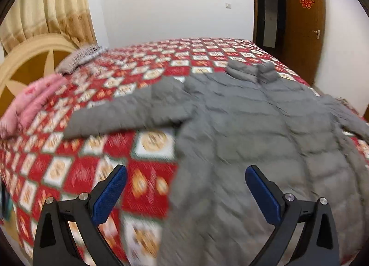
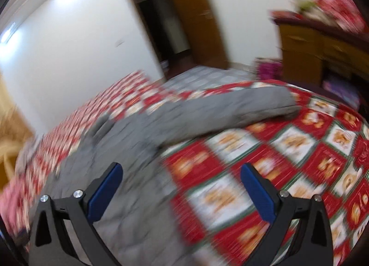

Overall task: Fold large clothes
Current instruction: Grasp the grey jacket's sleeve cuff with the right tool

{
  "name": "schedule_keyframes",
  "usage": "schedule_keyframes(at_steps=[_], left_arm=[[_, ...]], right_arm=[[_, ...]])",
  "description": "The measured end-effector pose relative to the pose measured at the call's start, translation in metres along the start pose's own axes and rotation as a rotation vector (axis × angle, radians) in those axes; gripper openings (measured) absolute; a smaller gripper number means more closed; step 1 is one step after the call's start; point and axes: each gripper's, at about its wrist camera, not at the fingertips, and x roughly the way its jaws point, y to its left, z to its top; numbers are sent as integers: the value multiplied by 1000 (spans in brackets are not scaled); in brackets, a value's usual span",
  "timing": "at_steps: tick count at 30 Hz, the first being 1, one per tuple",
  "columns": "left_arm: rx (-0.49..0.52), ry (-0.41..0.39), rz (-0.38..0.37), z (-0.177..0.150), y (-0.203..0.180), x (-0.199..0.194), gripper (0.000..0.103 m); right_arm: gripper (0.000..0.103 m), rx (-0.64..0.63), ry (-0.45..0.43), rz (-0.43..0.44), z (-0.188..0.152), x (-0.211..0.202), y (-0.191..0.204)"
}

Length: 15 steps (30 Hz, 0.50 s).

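A grey quilted puffer jacket (image 1: 253,132) lies spread flat on a bed with a red and white checked cover (image 1: 92,150), collar toward the far side and both sleeves stretched out. My left gripper (image 1: 185,171) hovers open above the jacket's left hem edge, nothing between its blue pads. In the blurred right wrist view the same jacket (image 2: 129,150) shows with one sleeve (image 2: 242,106) reaching right. My right gripper (image 2: 181,169) is open over the jacket's right edge, holding nothing.
Pink pillows (image 1: 30,102) and a striped pillow (image 1: 78,58) lie at the headboard (image 1: 30,58) on the left. A brown door (image 1: 304,25) stands open at the far right. A wooden dresser (image 2: 322,44) stands beyond the bed's right side.
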Motion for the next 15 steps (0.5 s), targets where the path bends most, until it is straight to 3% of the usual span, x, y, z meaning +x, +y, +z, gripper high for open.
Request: schedule_keyframes(at_steps=[4, 7, 12, 15], left_arm=[[23, -20, 1, 12, 11, 36, 102], [3, 19, -4, 10, 16, 68, 102], [-85, 86, 9, -12, 25, 108, 102], [-143, 103, -2, -29, 31, 119, 102]], right_arm=[[97, 183, -35, -166, 51, 35, -88], [90, 305, -13, -231, 71, 65, -140], [89, 436, 28, -278, 83, 108, -180], [89, 443, 57, -311, 84, 125, -185]])
